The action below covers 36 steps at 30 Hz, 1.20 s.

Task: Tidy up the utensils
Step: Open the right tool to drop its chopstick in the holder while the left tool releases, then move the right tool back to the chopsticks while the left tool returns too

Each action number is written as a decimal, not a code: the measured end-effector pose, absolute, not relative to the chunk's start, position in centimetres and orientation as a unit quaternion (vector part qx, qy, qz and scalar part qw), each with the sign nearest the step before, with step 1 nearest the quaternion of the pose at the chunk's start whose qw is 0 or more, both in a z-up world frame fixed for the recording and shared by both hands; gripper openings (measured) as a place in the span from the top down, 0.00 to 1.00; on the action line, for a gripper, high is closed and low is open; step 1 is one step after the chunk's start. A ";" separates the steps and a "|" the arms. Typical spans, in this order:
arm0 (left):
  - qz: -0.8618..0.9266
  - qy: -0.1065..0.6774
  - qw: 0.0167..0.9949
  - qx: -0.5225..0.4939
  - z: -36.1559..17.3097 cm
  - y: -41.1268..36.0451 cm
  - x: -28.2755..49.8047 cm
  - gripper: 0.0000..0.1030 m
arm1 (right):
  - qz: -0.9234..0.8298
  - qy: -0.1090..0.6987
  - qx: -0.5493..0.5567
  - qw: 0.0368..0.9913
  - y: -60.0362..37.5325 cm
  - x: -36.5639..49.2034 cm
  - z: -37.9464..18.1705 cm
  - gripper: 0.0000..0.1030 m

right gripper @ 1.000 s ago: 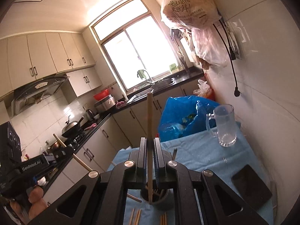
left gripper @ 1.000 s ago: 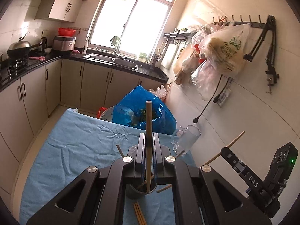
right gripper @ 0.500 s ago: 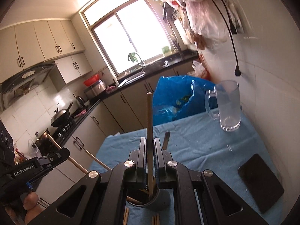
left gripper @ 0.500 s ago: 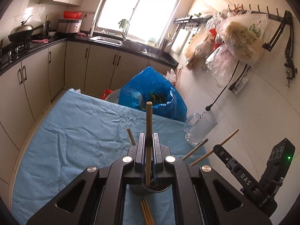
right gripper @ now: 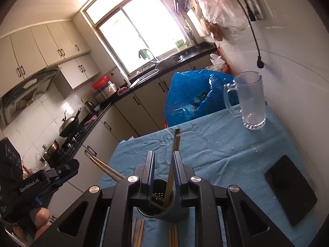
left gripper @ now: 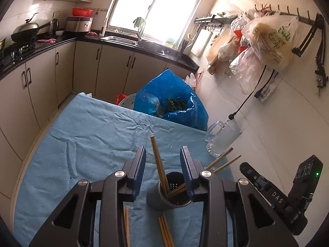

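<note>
A dark round holder [left gripper: 156, 199] stands on the blue cloth just below both grippers. My left gripper [left gripper: 162, 151] has its jaws opening. A wooden chopstick [left gripper: 156, 160] leans free between them with its lower end in the holder, and neither pad touches it. Two more chopsticks [left gripper: 223, 161] lean out of the holder to the right. My right gripper [right gripper: 163, 154] is opening too, and its chopstick [right gripper: 173, 160] stands in the holder [right gripper: 164, 212], resting loosely along the right finger. Loose chopsticks [left gripper: 164, 232] [right gripper: 137, 232] lie on the cloth in front of the holder.
A glass mug [right gripper: 250, 100] stands at the far right by the tiled wall. A blue plastic bag [left gripper: 170, 105] sits past the table's far edge. A black phone [right gripper: 290, 187] lies on the cloth [left gripper: 82, 133] at the right. A hand holds the left gripper's body [right gripper: 41, 181].
Both grippers came down over the holder and their jaws parted. The two chopsticks that were clamped upright now lean loose in the holder.
</note>
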<state>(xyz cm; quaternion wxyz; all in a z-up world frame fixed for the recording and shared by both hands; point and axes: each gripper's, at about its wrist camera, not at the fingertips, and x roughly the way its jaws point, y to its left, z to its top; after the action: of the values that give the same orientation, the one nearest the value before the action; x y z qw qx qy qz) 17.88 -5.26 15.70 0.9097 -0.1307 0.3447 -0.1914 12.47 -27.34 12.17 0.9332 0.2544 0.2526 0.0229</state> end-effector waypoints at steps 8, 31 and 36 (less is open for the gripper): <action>-0.176 0.353 0.913 -0.104 13.1 -1.5 12.8 0.63 | 0.041 0.264 0.248 0.931 -27.6 6.7 10.7 0.68; -0.136 0.510 0.845 -0.083 -1.6 1.6 10.5 0.63 | 0.056 0.483 0.125 0.865 -18.5 10.0 -3.8 0.86; -0.137 0.515 0.842 -0.083 -2.0 1.7 10.8 0.63 | 0.044 0.491 0.082 0.866 -17.9 10.2 -4.0 0.93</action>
<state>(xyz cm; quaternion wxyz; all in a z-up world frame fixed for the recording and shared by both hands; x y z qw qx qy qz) 10.84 1.73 -2.02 0.8422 -0.0833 0.5149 -0.1367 10.22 -17.86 -4.02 0.8664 0.0819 0.4906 0.0444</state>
